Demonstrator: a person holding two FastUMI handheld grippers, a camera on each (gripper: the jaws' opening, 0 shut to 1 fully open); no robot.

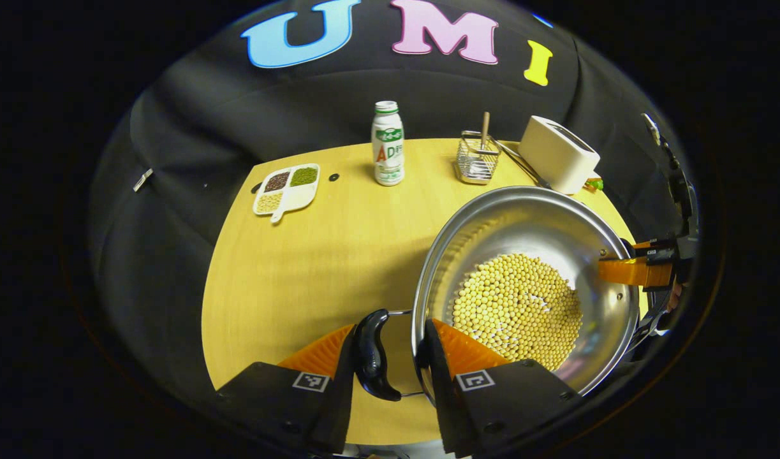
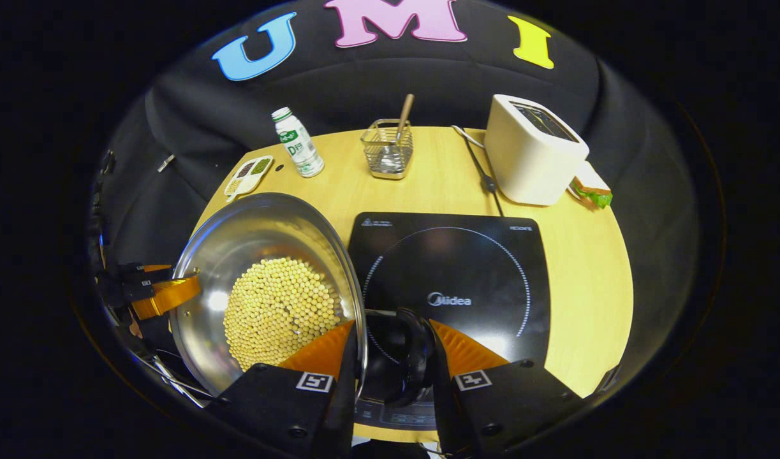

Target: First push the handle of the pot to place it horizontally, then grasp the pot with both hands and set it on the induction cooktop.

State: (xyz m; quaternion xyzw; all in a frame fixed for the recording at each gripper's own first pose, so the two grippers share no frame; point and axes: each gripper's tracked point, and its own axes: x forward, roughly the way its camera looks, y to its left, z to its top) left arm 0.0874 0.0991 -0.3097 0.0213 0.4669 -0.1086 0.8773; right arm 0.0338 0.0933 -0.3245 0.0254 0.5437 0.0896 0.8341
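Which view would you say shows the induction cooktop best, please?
The right gripper view: the induction cooktop lies nearly whole at centre, its ring marking plain, beside the pot of beans. In the left gripper view the pot hides that part of the table.

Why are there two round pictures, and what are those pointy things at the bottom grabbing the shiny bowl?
A person holds a grabbing tool in each hand, and each tool carries a small camera, so you get two pictures of one moment. The pointy things are each tool's two fingers.

In the left gripper view, the left hand-held gripper has its fingers either side of one black handle of the pot. In the right gripper view, the right hand-held gripper clamps the other handle. The pot holds small yellow beans.

It is beside the black induction cooktop, on a wooden table. Farther back are a bottle, a wire basket, a white toaster, a sandwich and a tray of beans.
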